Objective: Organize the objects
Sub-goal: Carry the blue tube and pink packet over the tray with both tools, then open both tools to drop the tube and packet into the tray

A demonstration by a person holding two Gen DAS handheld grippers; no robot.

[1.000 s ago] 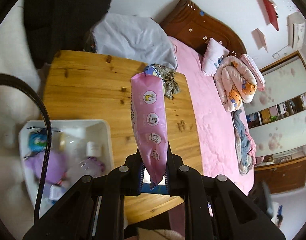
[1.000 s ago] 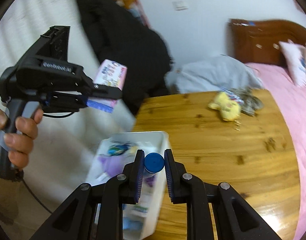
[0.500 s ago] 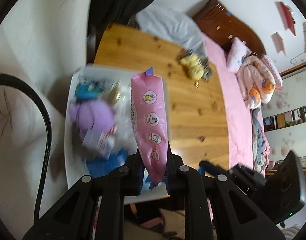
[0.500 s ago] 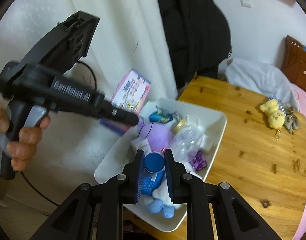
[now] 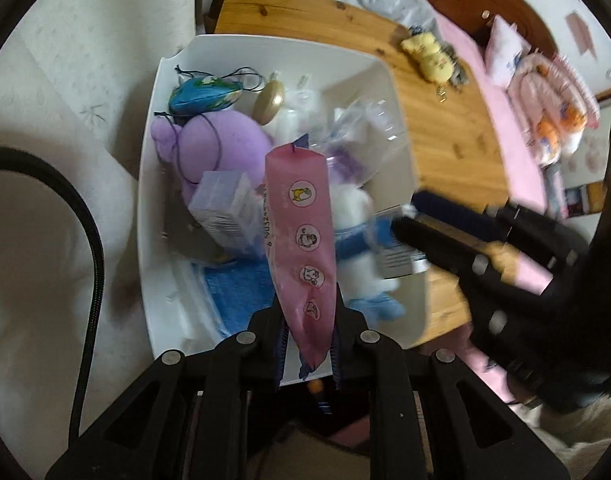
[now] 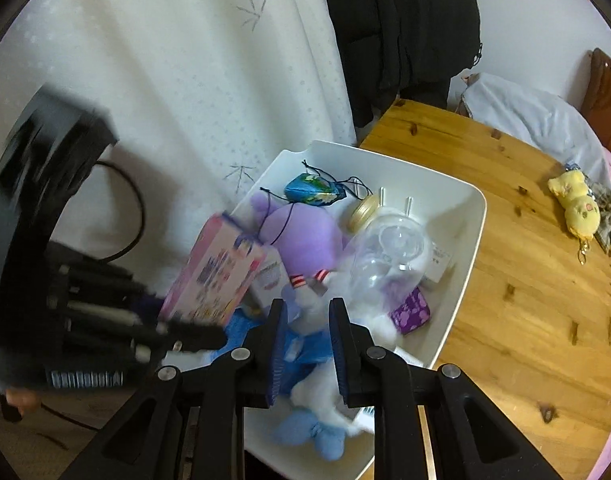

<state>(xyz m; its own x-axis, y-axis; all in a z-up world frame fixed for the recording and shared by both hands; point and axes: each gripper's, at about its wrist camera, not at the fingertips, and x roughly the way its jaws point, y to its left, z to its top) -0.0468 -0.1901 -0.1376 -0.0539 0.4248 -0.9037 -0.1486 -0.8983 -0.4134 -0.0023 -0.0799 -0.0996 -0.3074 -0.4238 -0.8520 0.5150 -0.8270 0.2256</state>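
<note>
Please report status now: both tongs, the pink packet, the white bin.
Left tongs shut on pink packet, above white bin. Right tongs open, nothing held, over bin. Bin crowded; purple plush under packet.

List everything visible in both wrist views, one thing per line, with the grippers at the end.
white bin: 1, white, on the table's near left corner
purple plush: 1, lilac, in the bin
blue pouch: 1, blue-green with cord, at the bin's far end
clear plastic dome: 1, transparent, mid-bin
gold lid: 1, gold, beside the dome
blue-and-white plush: 1, at the bin's near end
purple packet: 1, purple, by the bin's right wall
yellow plush keychain: 1, yellow, on the table's far side
wooden table: 1, pine
black coat: 1, hanging behind the table
pink pack: 1, pink, over the bin
left gripper: shut on the pink pack
right gripper: open, over the bin
</note>
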